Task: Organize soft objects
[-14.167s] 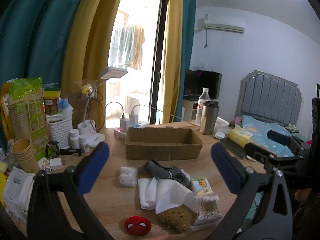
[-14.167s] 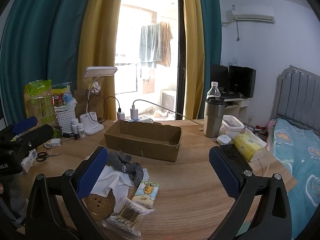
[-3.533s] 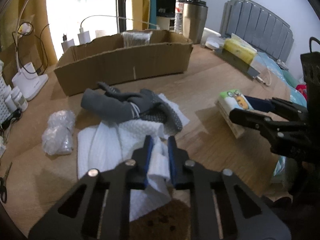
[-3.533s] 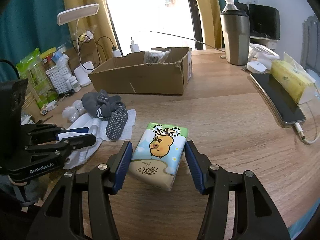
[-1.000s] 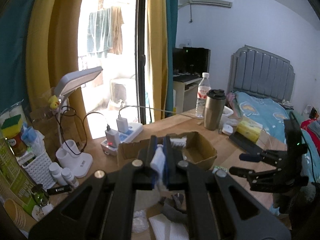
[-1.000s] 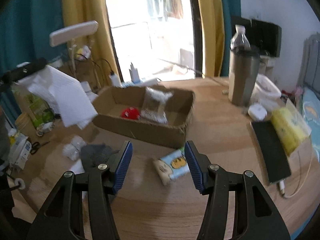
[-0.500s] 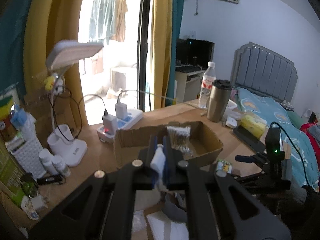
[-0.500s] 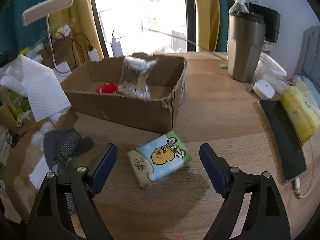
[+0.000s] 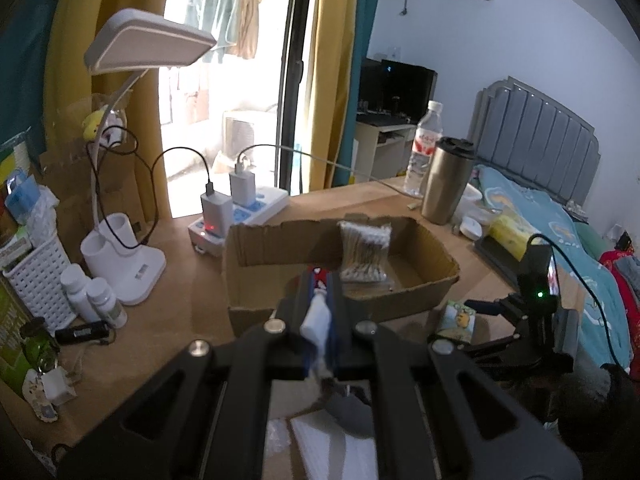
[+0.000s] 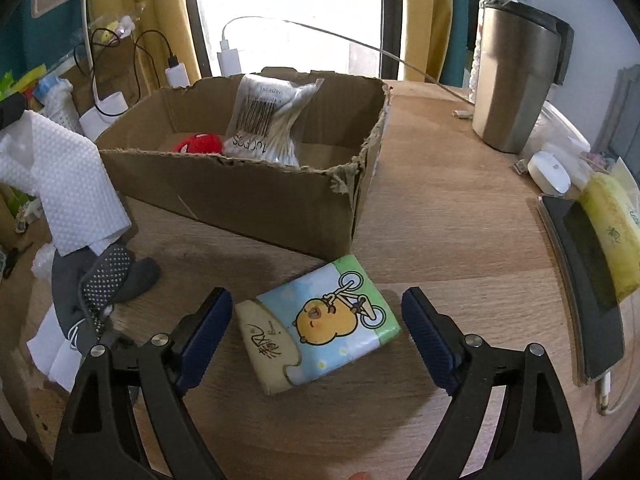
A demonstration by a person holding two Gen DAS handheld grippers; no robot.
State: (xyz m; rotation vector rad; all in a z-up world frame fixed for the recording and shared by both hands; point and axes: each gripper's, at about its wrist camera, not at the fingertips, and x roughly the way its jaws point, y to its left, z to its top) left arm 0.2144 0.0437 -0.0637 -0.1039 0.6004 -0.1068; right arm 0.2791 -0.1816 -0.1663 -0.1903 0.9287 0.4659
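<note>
My left gripper (image 9: 319, 294) is shut on a white paper towel (image 9: 316, 320) and holds it in the air just in front of the cardboard box (image 9: 256, 240). The towel (image 10: 68, 184) hangs left of the box (image 10: 256, 196) in the right wrist view. The box holds a cotton swab pack (image 10: 268, 120) and a red spider toy (image 10: 198, 145). My right gripper (image 10: 316, 320) is open, its jaws on either side of a cartoon tissue pack (image 10: 316, 324) lying on the table. Grey socks (image 10: 104, 280) lie on more white towels (image 10: 52, 344) at the left.
A steel tumbler (image 10: 516, 80), a phone (image 10: 580, 280), a yellow tissue pack (image 10: 612, 236) and a white mouse (image 10: 548, 172) are at the right. A desk lamp (image 9: 124, 256), a power strip (image 9: 240, 216), bottles and a white basket (image 9: 36, 276) stand at the left.
My right gripper has moved down and closer to the tissue pack, which now lies between its open jaws. My left gripper has carried the towel nearer to the box.
</note>
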